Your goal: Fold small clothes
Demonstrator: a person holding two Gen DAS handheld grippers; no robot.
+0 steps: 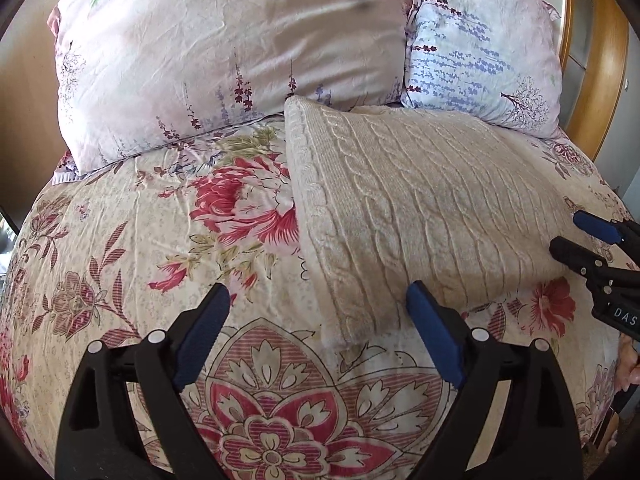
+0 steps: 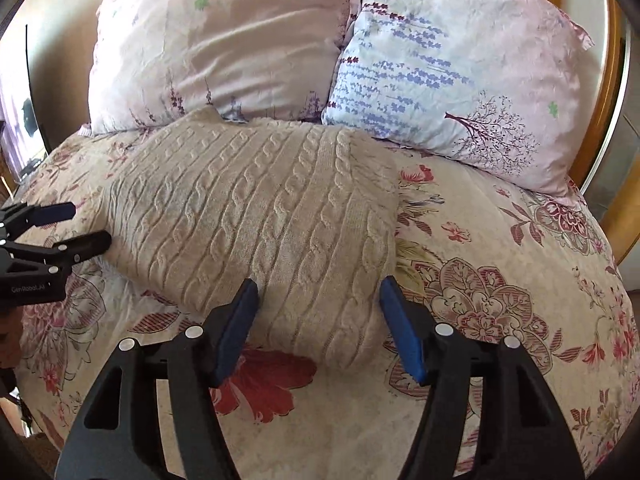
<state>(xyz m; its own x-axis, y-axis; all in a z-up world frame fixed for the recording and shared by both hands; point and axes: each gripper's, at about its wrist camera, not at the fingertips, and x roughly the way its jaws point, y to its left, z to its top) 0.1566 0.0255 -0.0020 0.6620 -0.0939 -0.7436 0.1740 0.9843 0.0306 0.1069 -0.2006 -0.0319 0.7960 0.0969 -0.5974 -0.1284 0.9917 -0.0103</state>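
— What do my fingers have?

— Nothing. My left gripper [image 1: 318, 312] stands wide open over the bedspread [image 1: 120, 240]; its right pad [image 1: 434, 332] overlaps the near corner of the folded cream cable-knit sweater [image 1: 420, 216], but I can't tell whether it touches. My right gripper [image 2: 316, 316] is also wide open, fingers either side of the sweater's [image 2: 256, 220] near end, gripping nothing.

— And the sweater?

— It lies in a thick folded rectangle on the middle of the bed, its far edge up against the pink pillow [image 1: 224, 48] and the lavender-print pillow [image 1: 480, 56] at the head end.

— Anything I can't read?

— How the layers sit inside the fold is hidden. The wooden headboard [image 1: 600, 80] is cut off at the frame edge, and each gripper shows only partly in the other's view.
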